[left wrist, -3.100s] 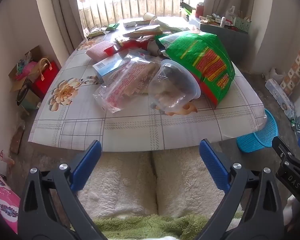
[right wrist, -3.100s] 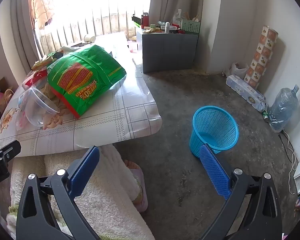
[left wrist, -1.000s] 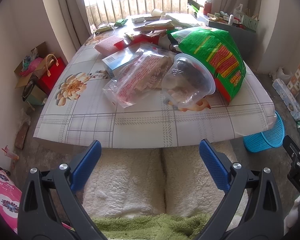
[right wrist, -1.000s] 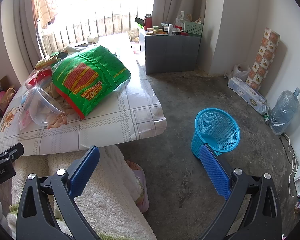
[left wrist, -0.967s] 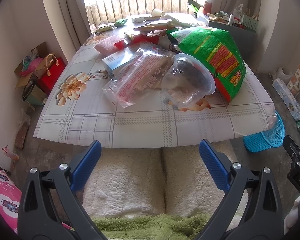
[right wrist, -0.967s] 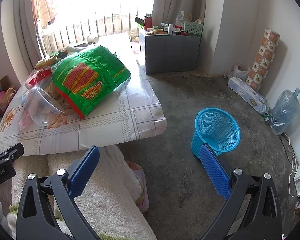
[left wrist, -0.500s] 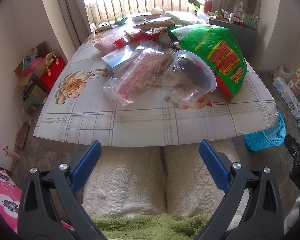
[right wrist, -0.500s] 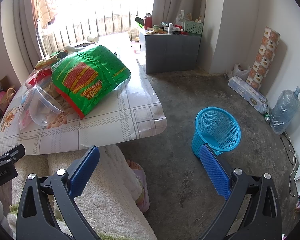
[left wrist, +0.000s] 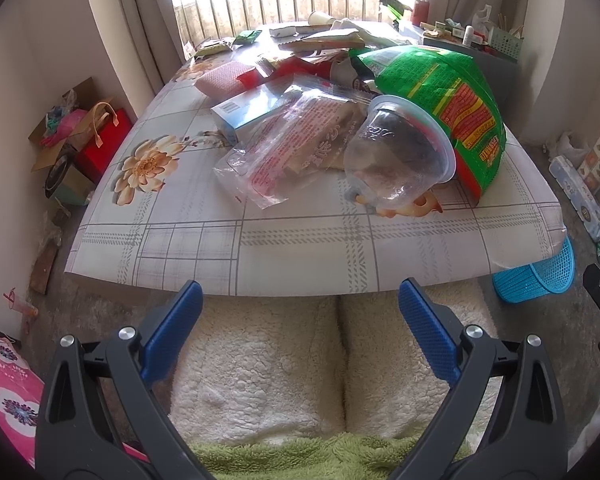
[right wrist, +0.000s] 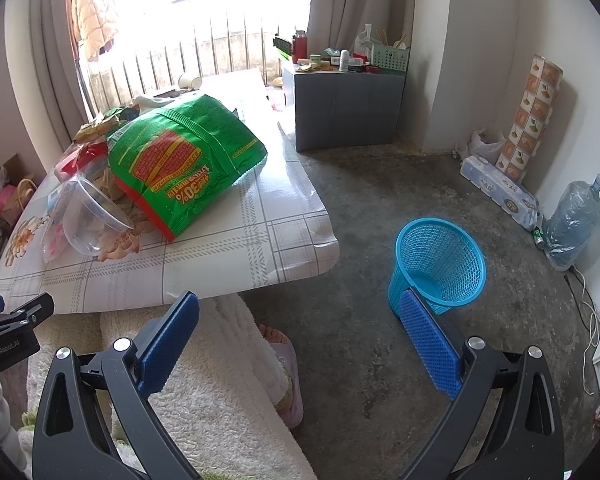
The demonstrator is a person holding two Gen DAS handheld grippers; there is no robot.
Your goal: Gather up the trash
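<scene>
Trash lies piled on a low table: a clear plastic cup on its side, a big green snack bag, a clear printed wrapper, a light blue box. The cup and green bag also show in the right wrist view. A blue mesh bin stands on the floor right of the table; it also shows in the left wrist view. My left gripper is open and empty, short of the table's near edge. My right gripper is open and empty, over the floor near the bin.
White fleece-covered knees are below the grippers, a slippered foot on the concrete floor. A grey cabinet stands behind the table. A water jug and a tissue pack stand by the right wall. Red bags are to the left.
Both views have crept slightly forward toward the table. Both grippers stay open and empty; nothing on the table has moved.
</scene>
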